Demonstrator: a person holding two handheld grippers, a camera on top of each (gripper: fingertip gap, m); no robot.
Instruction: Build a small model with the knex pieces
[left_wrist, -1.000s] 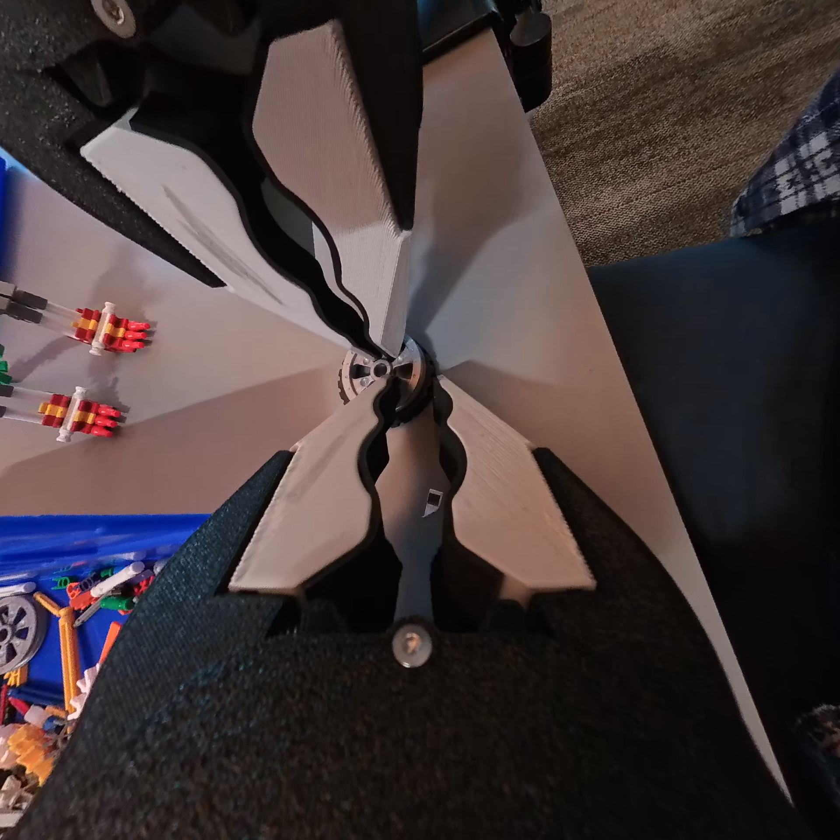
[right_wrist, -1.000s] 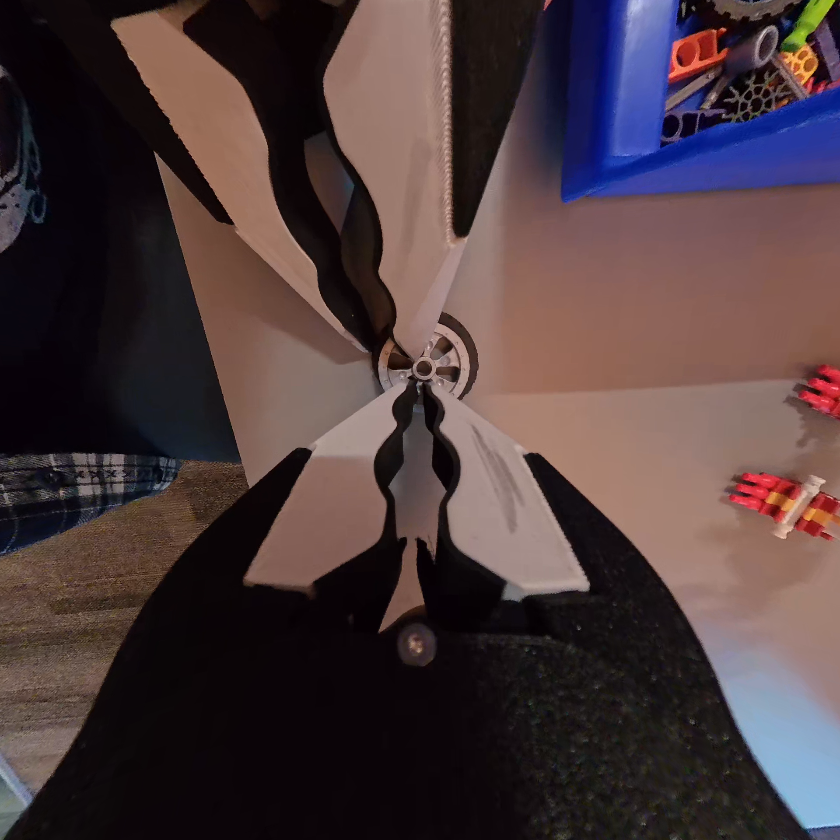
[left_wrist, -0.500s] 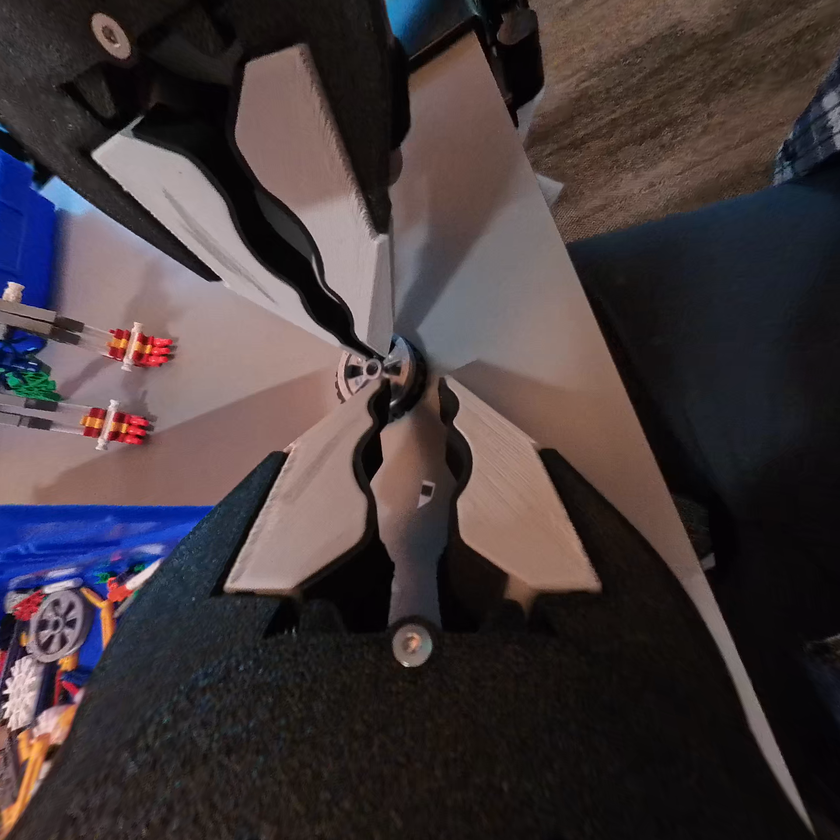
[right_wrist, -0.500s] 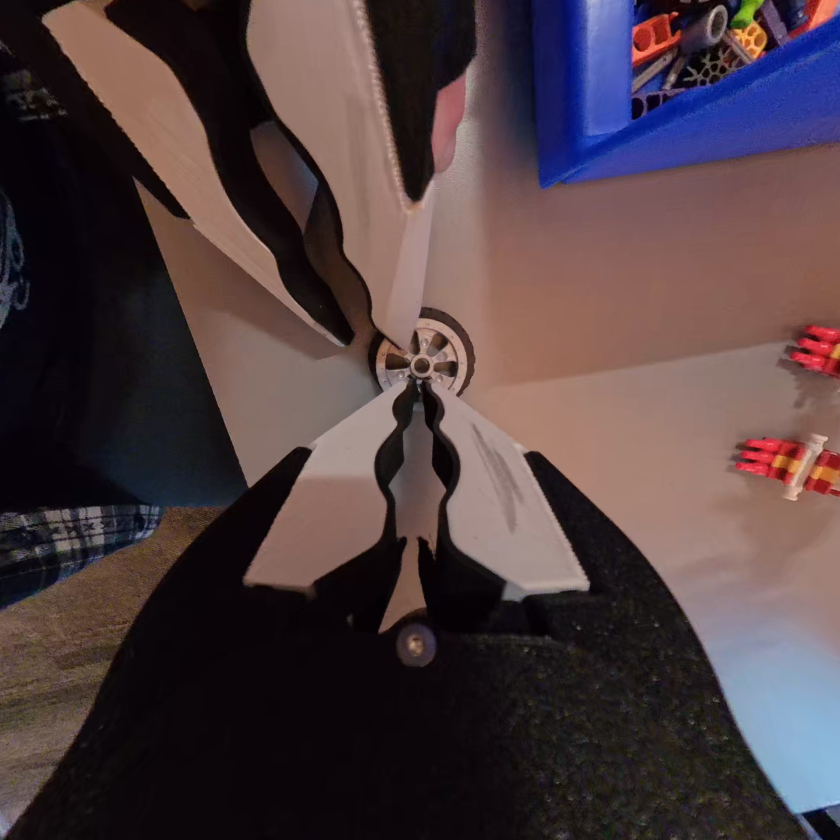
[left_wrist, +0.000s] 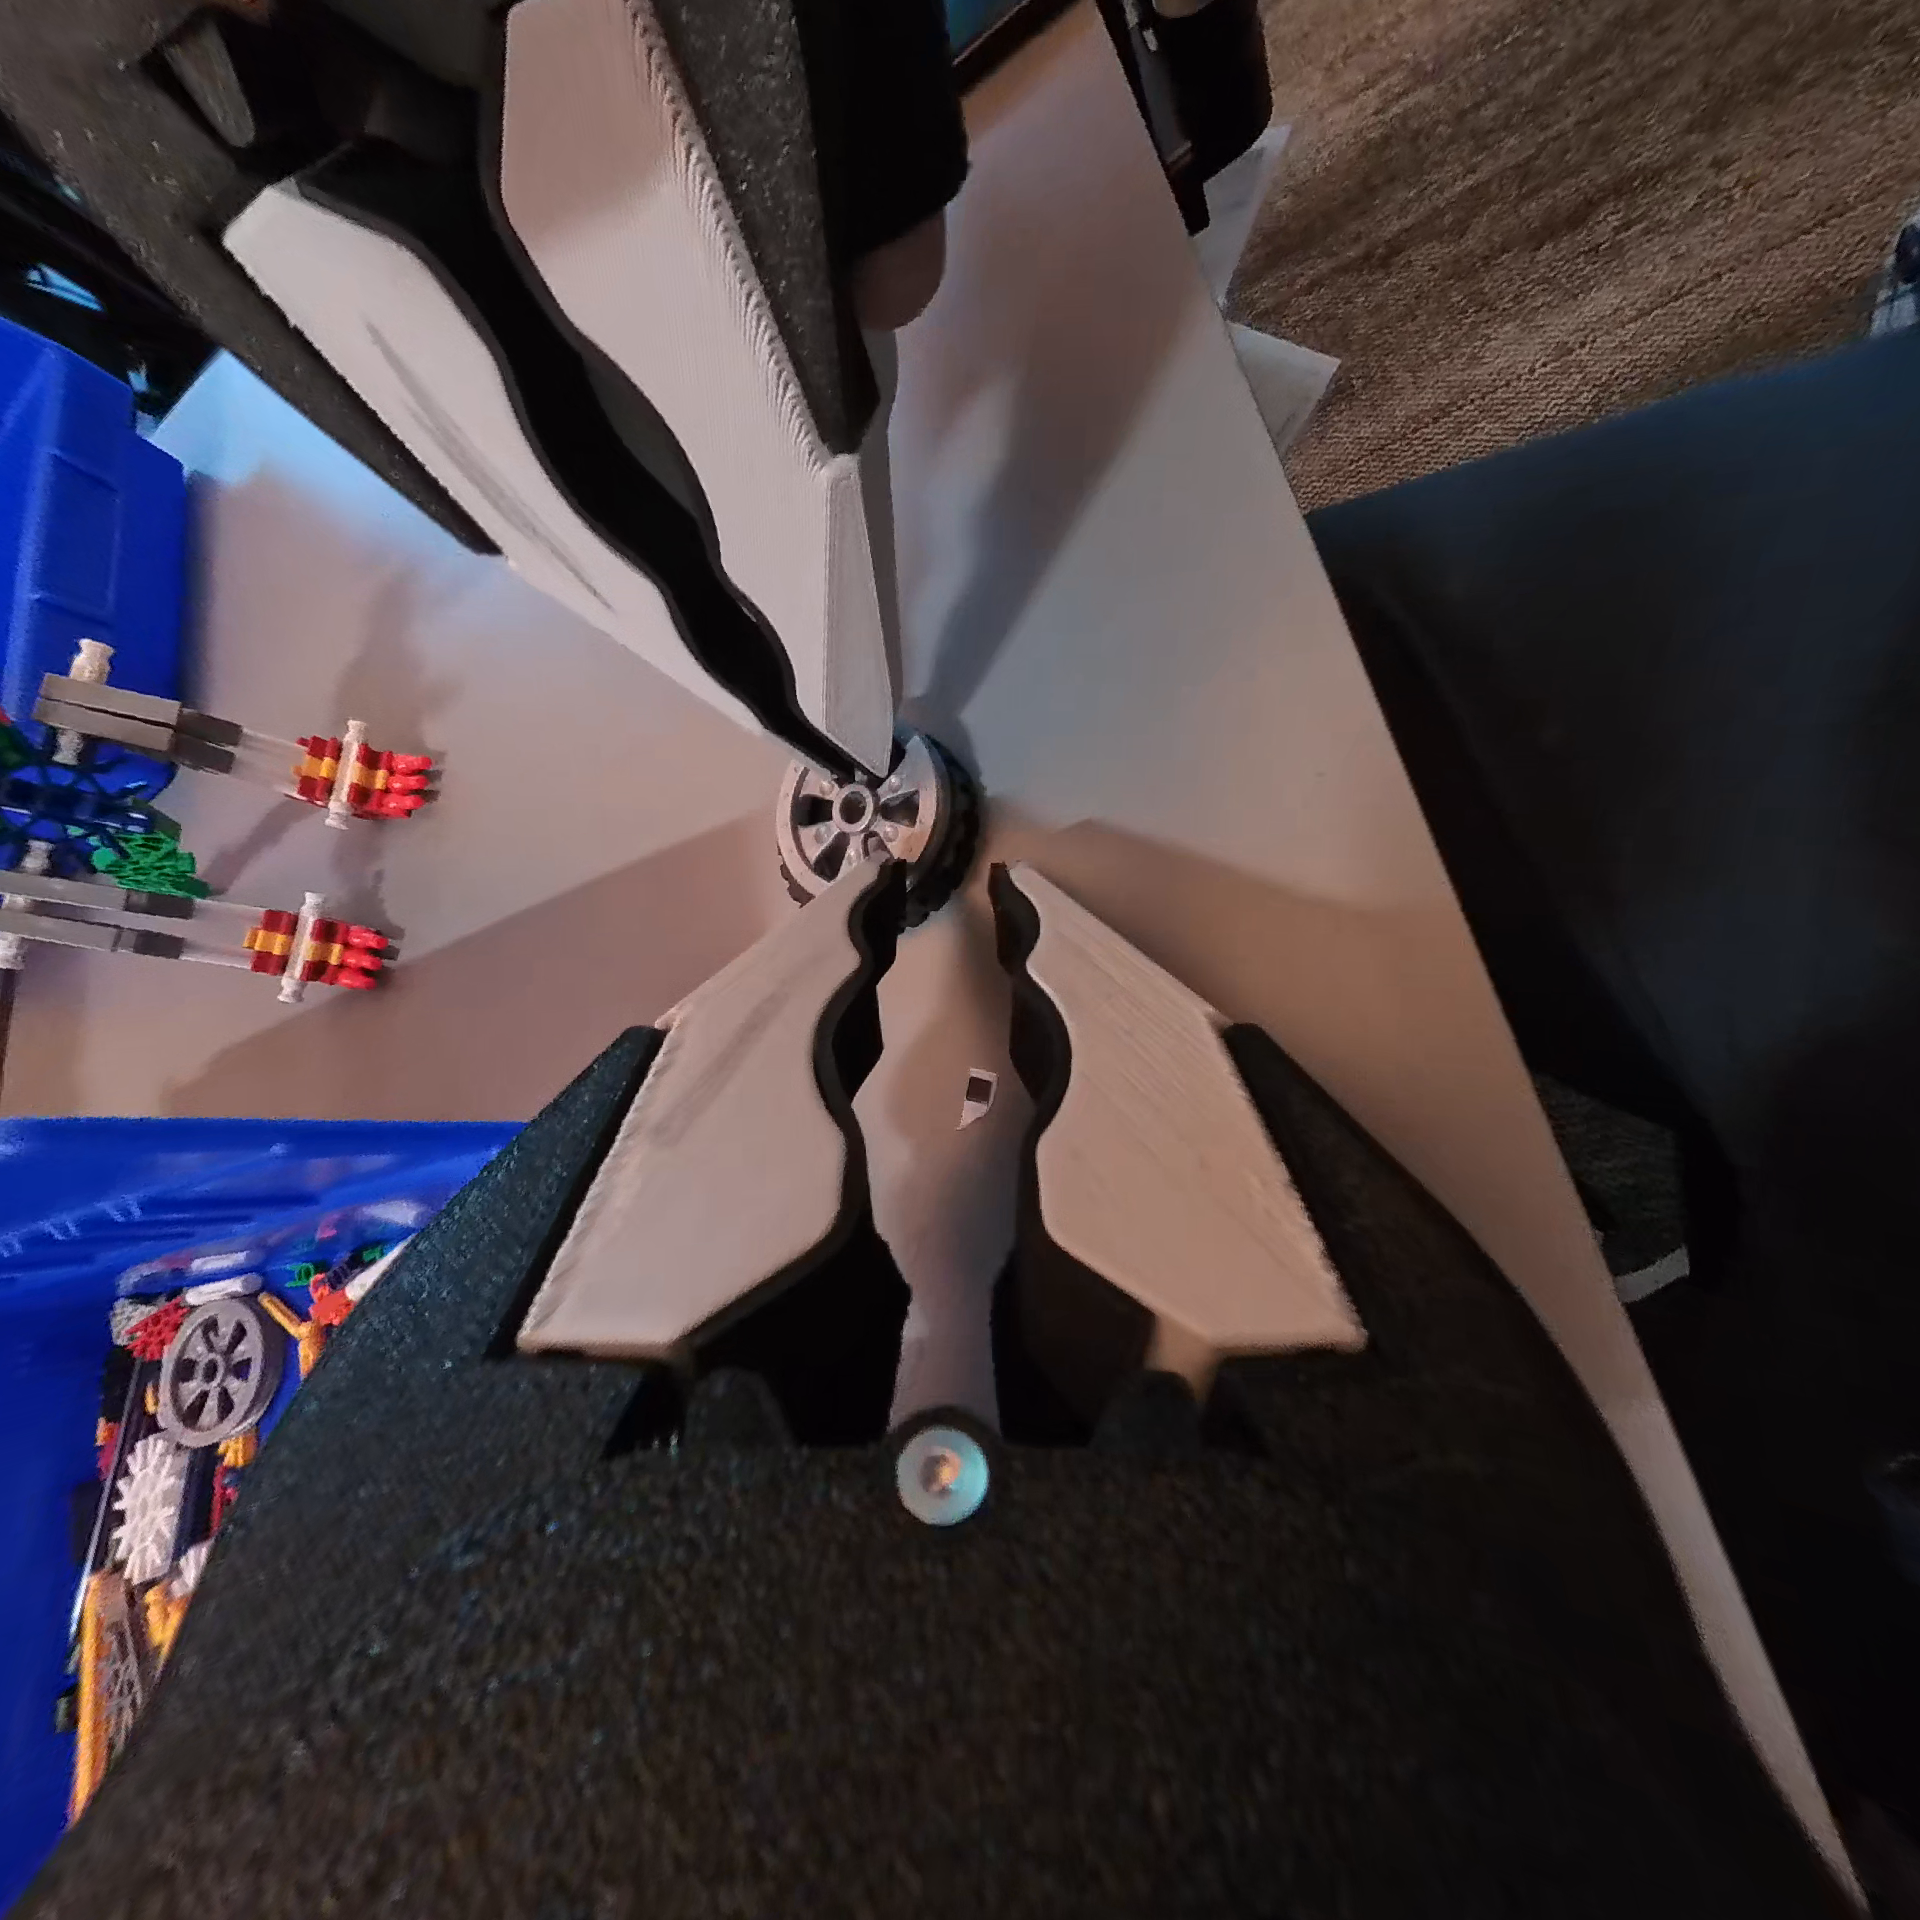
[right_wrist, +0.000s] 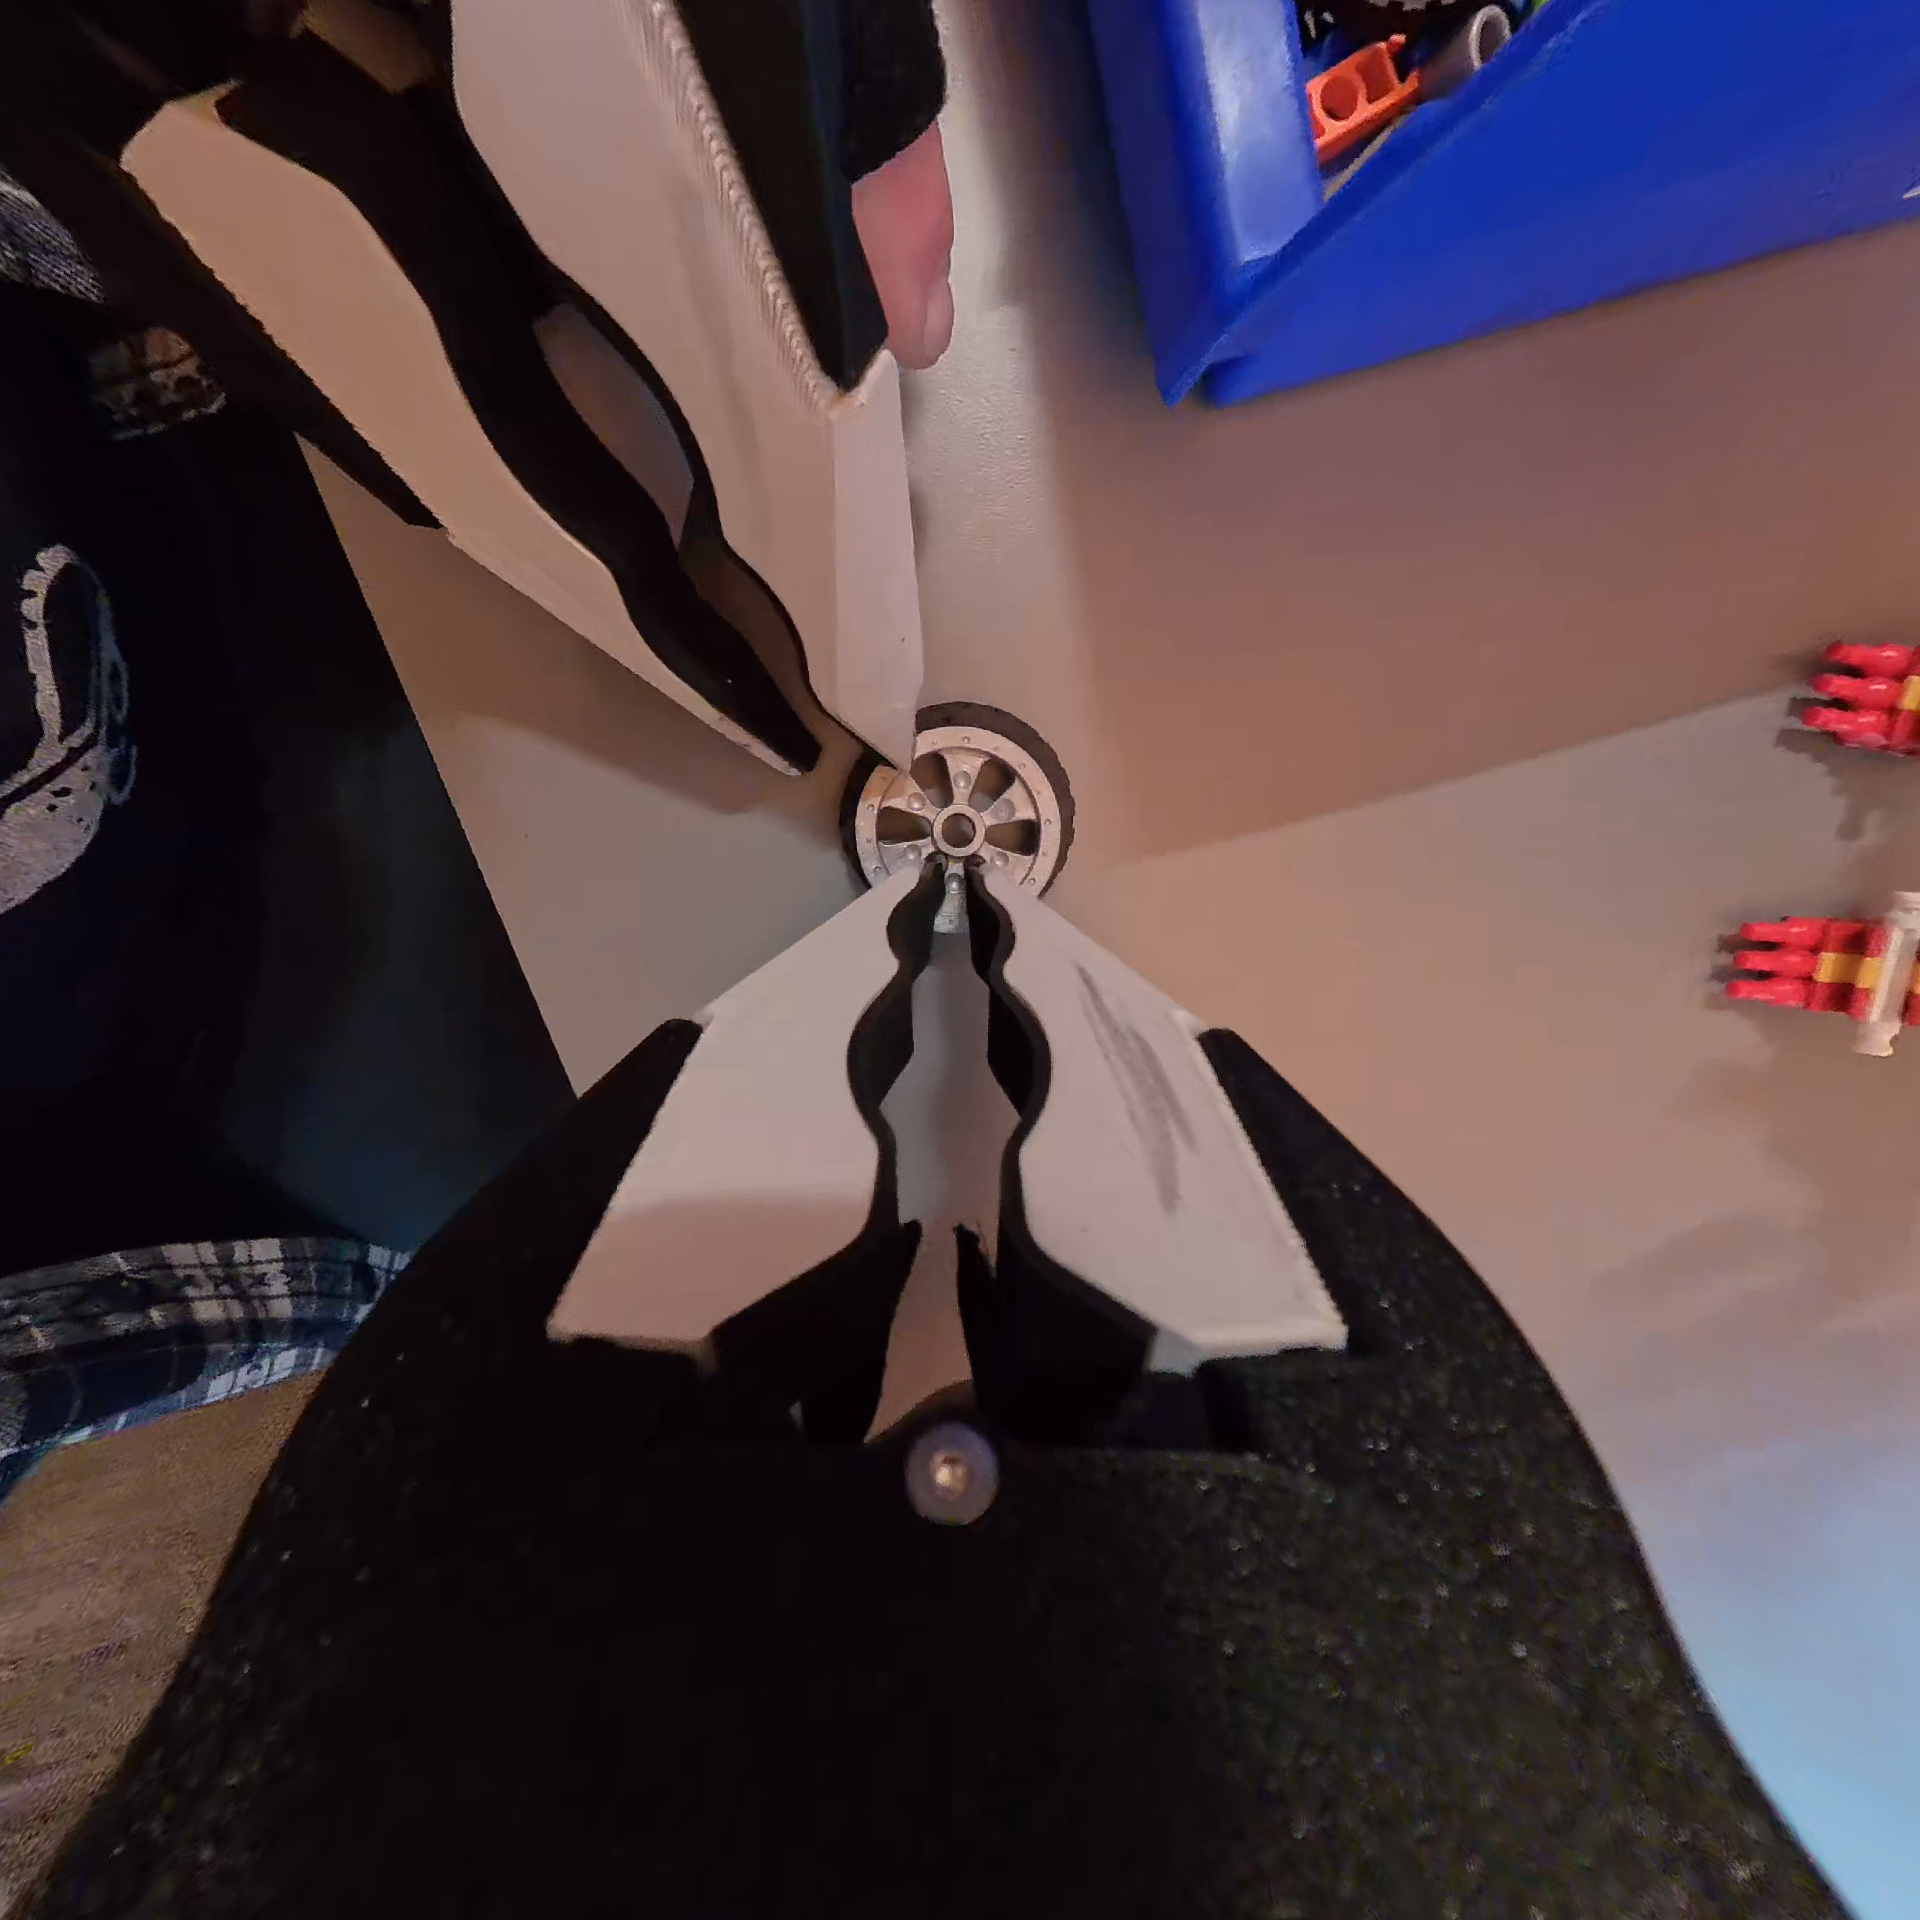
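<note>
- The left tongs (left_wrist: 940, 883) are closed on the wheel (left_wrist: 862, 821). One tip sits on the grey spoked face and the other on the far side, so the black tyre stands between them.
- The right tongs (right_wrist: 951, 894) are almost fully closed and pinch a small grey pin (right_wrist: 951, 912). The pin is right at their tips and points to the hub of the wheel, and it seems to touch it.
- The two tongs meet tip to tip at the wheel, above the tabletop (left_wrist: 1091, 623). I cannot tell if the wheel rests on it.
- I judge the wheel to be light and stiff. The rubber tyre should give good friction, but the smooth plastic face may slip under a tip.
- The best hold on the wheel is probably across its width, flat on both faces, as the left tongs have it. This leaves the hub hole free.
- The pin is thin, hard and likely slippery, so it could twist or shoot out of the tips. A hold close to its middle seems safer.
- To the left of the left tongs lie red pieces (left_wrist: 353, 774), and a blue bin (left_wrist: 156, 1195) with mixed parts is near their base.
- A thumb (right_wrist: 914, 260) shows behind the left tongs in the right wrist view.
</note>
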